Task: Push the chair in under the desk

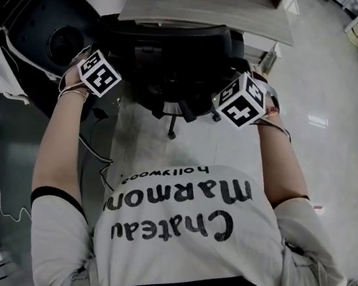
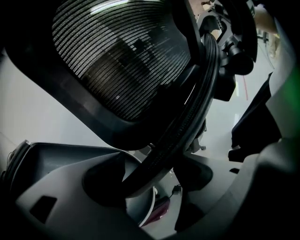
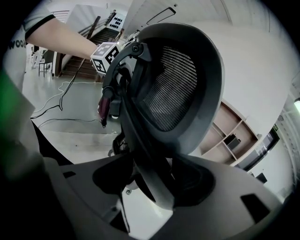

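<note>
Left fingers [image 2: 56, 192] clamped on chair backrest rim [image 2: 185, 126], right fingers [image 3: 225, 192] spread wide, straddling it loosely

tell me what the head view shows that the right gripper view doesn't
Only the head view: the desk top and the person's right arm. Only the right gripper view: the backrest mesh up close, the backrest rim between the right gripper jaws, and wooden shelves. Both: the chair and the left gripper with its marker cube.
</note>
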`<action>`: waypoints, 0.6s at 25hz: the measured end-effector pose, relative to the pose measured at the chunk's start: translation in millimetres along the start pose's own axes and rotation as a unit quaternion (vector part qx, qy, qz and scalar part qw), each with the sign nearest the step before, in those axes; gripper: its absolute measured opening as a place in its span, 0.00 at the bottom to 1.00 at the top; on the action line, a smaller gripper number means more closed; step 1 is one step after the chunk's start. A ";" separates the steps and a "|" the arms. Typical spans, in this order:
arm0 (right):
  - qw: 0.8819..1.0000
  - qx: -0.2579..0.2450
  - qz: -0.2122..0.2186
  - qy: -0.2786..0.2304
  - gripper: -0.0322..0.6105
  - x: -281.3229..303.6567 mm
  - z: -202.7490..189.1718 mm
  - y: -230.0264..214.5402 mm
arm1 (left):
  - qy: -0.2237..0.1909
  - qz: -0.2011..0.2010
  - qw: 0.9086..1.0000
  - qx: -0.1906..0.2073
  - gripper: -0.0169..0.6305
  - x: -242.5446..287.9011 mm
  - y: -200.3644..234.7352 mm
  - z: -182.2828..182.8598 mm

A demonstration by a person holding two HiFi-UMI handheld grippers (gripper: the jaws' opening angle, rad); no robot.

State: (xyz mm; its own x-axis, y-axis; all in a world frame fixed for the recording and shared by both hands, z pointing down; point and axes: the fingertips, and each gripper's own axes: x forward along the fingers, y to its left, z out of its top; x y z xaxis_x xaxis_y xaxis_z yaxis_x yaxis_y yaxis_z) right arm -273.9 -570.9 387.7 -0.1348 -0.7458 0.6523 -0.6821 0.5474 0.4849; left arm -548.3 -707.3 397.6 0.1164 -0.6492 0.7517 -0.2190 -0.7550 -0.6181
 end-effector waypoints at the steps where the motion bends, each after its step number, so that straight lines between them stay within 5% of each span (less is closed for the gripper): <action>1: 1.000 -0.001 -0.001 0.002 0.47 2.7 0.6 -2.6 | 0.000 0.000 1.000 0.000 0.52 2.3 2.4 1.0; 15: 1.000 0.003 0.019 0.000 0.48 4.1 0.6 -11.6 | 0.007 -0.003 1.000 0.004 0.52 3.8 8.6 7.1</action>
State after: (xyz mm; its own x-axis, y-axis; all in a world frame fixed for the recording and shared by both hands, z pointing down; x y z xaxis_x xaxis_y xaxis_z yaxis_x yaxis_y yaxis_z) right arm -267.0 -580.5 384.3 -0.1605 -0.7244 0.6704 -0.6808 0.5730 0.4563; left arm -542.9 -716.9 393.5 0.1032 -0.6437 0.7583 -0.2100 -0.7593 -0.6160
